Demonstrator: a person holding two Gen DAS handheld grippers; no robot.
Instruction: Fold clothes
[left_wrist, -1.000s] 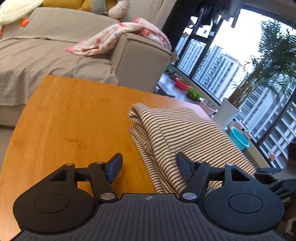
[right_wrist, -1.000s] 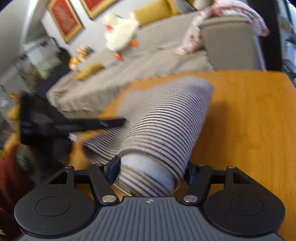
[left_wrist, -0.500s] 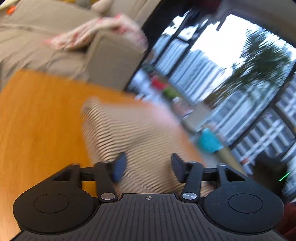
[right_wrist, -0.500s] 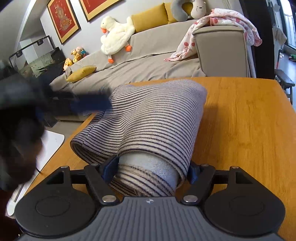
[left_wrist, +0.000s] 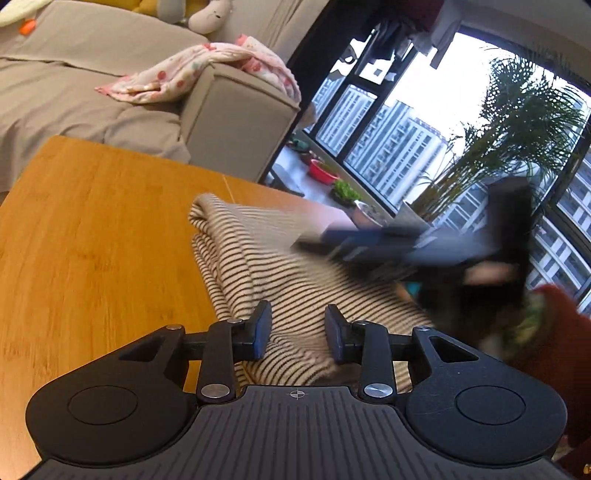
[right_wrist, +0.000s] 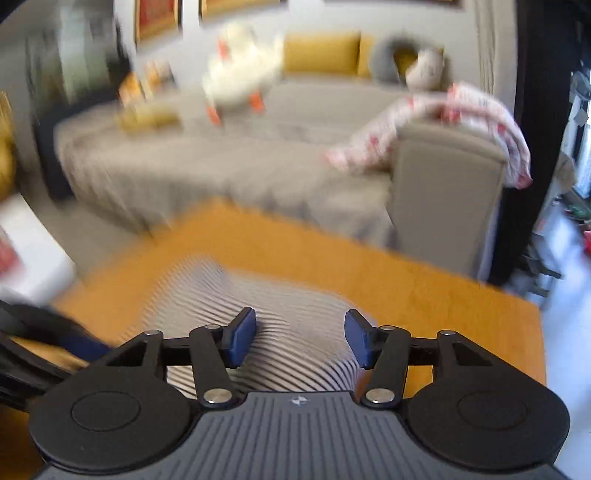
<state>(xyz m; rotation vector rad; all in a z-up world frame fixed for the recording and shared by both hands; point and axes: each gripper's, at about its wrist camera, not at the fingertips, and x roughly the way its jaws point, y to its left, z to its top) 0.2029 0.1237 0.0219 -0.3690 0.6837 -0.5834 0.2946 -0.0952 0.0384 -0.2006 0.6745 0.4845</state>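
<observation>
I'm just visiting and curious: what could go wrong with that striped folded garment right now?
The left gripper, jaws just closing with the striped garment between them, may pinch only the top layer and undo the fold. The garment lies near the edge of the wooden table; a pull could drag it off.

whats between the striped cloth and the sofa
Only bare wooden table. The left wrist view shows it plainly between the striped cloth and the sofa.

striped garment (left_wrist: 258, 254), folded, on table (left_wrist: 92, 236)
</observation>
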